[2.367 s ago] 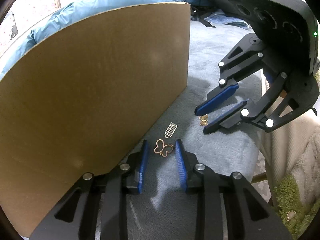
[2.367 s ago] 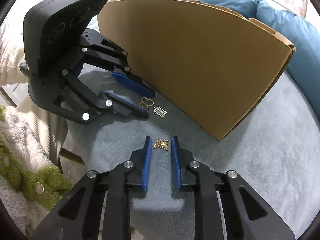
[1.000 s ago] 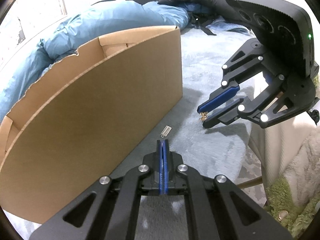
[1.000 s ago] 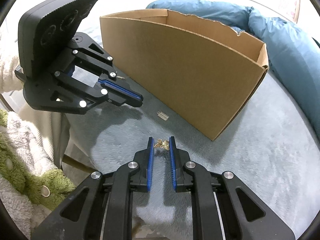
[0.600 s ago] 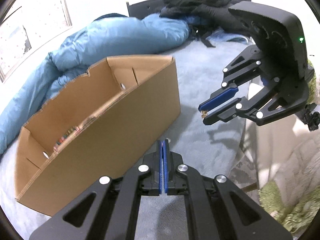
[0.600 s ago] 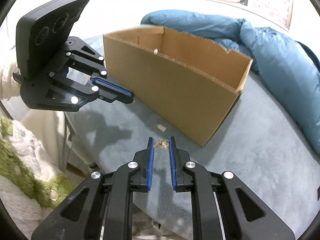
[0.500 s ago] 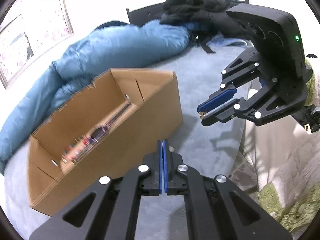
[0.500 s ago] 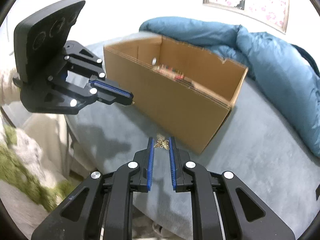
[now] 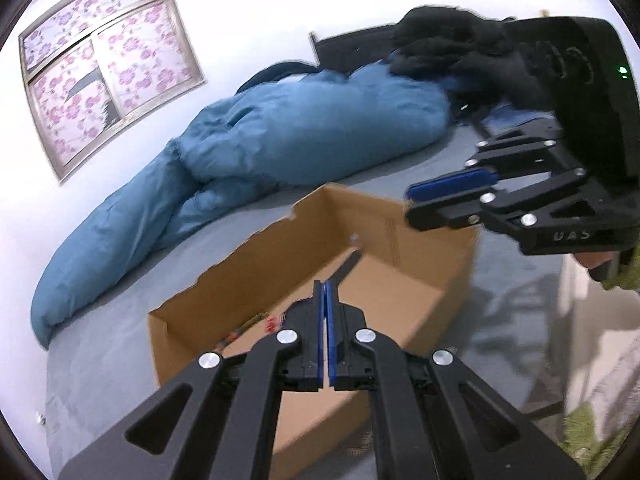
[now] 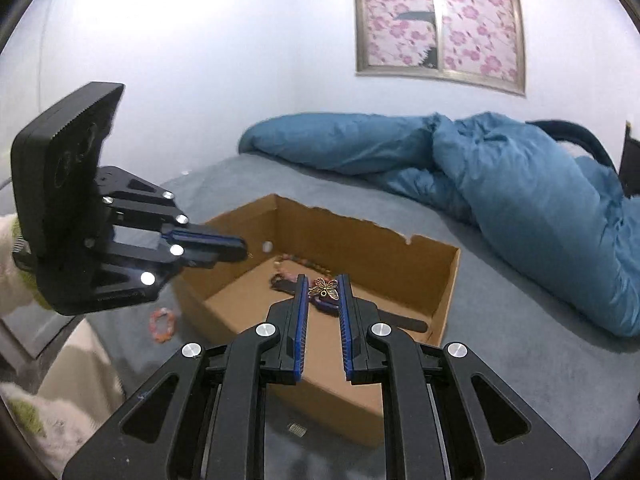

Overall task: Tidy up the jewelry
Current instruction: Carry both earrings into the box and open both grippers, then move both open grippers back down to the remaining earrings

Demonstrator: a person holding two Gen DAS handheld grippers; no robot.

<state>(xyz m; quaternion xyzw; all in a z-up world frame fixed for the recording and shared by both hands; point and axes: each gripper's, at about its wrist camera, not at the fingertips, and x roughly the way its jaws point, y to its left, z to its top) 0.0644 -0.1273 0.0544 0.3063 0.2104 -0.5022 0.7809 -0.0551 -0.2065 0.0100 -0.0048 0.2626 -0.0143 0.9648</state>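
Both views: strong fisheye distortion, dark vignette ring at corners, straight lines bowed near edges. Lighting bright, cool and diffuse; white wall [image 10: 200, 60] nearly washed out. Window [image 10: 438, 20] is covered in a floral pattern and shows no glare. Soft shadows of gripper linkages fall on grey bed cover [image 9: 516, 292] in left wrist view. Motion blur over cardboard box [image 9: 400, 280] and far background there; near fingers sharp. Right wrist view is sharper, with slight smear at left edge. Small glints on metal screws.
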